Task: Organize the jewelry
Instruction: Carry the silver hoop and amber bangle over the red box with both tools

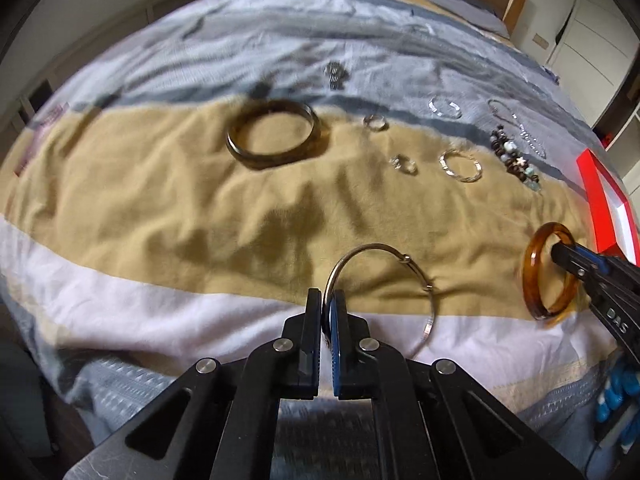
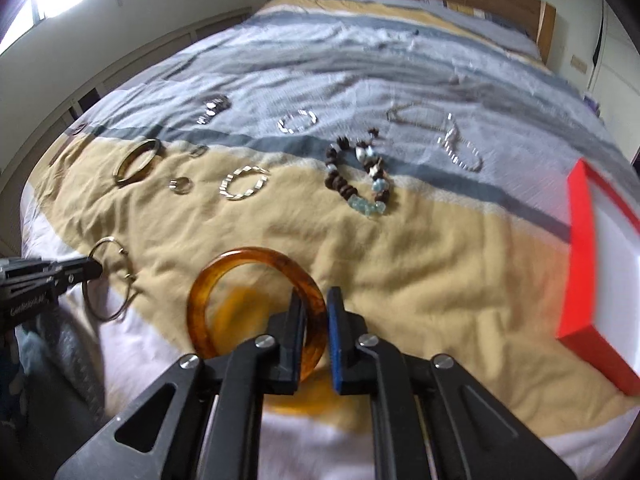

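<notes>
- left gripper [image 1: 329,300] pinched on thin silver bangle [image 1: 384,280], lifted off bed [image 1: 160,208] near front edge, likely for boxing
- right gripper [image 2: 314,312] clamps amber bangle [image 2: 240,276] rim, red box [image 2: 580,280] at right edge
- other jewelry mid-bed

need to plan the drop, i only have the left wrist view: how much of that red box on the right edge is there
Observer: In the right wrist view the red box shows a full side wall and a white interior, lying on the bedspread.
Operator: is the right hand-held gripper really clamped on the amber bangle
Observer: Yes, the right hand-held gripper has its fingers either side of the translucent amber bangle's rim, one inside the ring, one outside.
</notes>
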A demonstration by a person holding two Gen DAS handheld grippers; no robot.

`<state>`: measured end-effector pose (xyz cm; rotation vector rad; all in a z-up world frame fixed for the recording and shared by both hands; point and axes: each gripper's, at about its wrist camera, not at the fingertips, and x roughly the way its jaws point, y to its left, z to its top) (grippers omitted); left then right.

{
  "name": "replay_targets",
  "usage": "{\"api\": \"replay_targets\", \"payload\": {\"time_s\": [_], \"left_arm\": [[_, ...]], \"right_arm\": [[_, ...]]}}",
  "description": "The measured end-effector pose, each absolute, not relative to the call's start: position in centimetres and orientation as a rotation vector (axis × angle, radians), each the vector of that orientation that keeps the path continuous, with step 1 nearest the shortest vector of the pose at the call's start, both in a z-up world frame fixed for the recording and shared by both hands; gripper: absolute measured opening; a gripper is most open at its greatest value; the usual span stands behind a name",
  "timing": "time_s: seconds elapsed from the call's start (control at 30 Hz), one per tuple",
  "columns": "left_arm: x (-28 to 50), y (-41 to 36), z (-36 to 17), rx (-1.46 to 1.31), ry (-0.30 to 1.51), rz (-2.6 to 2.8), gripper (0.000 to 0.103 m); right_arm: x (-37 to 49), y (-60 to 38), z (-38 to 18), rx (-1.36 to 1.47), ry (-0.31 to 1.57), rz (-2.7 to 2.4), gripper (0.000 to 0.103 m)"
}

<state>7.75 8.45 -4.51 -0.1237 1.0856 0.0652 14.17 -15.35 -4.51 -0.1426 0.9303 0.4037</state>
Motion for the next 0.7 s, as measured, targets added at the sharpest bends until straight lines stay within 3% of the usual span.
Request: {"api": "replay_targets", "payload": {"time_s": [0.7], "left_arm": [[4.4, 0.8, 2.3, 0.086, 0.944, 0.076, 0.005]], "right_arm": [[6.1, -25.1, 2.4, -0.043, 0.746, 0.279, 0.01]]}}
